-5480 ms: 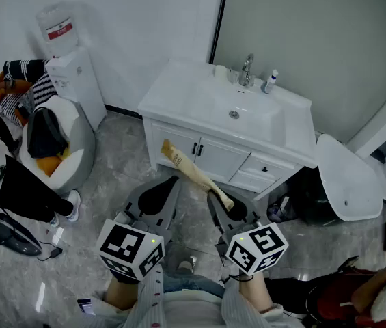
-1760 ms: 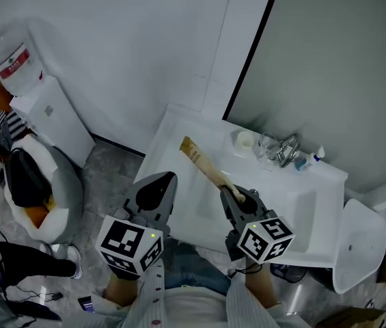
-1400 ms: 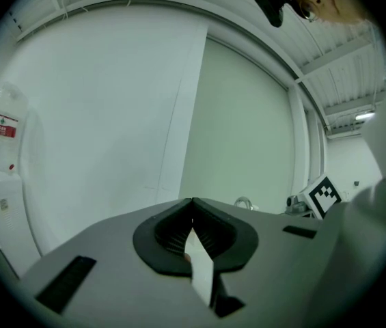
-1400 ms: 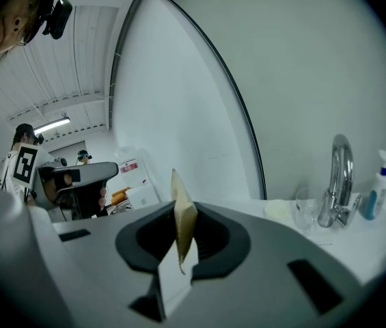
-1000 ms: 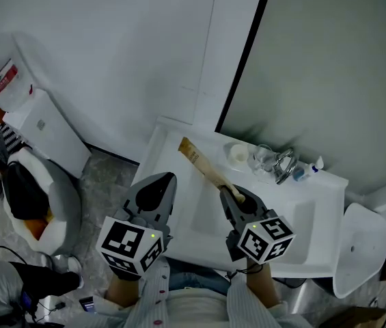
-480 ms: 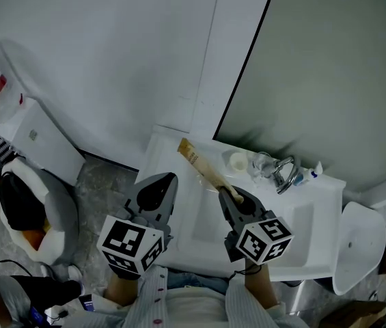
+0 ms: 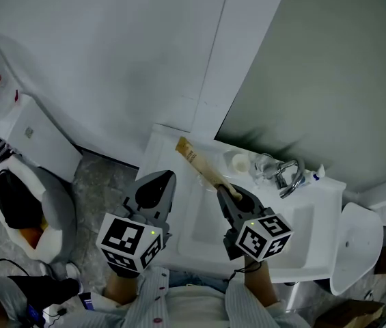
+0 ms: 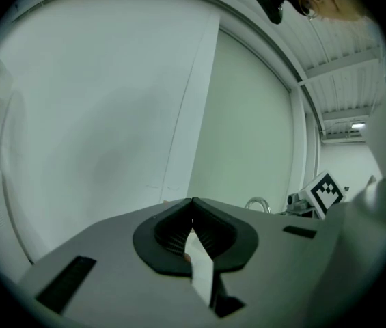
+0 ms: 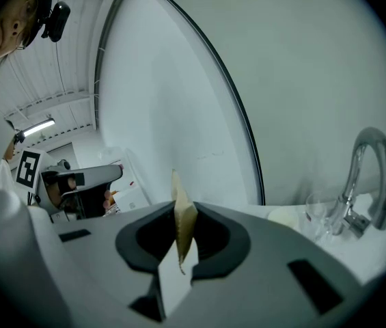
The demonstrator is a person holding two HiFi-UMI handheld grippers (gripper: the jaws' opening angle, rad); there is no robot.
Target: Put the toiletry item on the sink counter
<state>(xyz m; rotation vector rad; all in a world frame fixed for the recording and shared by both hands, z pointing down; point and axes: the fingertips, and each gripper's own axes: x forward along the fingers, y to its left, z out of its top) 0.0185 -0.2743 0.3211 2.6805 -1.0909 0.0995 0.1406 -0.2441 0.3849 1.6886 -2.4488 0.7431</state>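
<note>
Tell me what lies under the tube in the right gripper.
Under the tube shows the white sink counter and the basin rim. The strip right beneath it is covered, and its near end is hidden inside the right gripper.

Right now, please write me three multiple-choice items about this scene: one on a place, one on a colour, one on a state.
1. In the head view, where does the faucet stand relative to the toiletry item?
A) to its left
B) to its right
C) under it

2. What colour is the toiletry item?
A) tan
B) red
C) dark blue

3. How is the left gripper?
A) wide open
B) shut on the toiletry item
C) shut with nothing in it

Answers:
1 B: the faucet is right of it on the sink counter.
2 A: it shows tan where the right gripper holds it.
3 C: its jaws meet in the left gripper view, with nothing between them.
</note>
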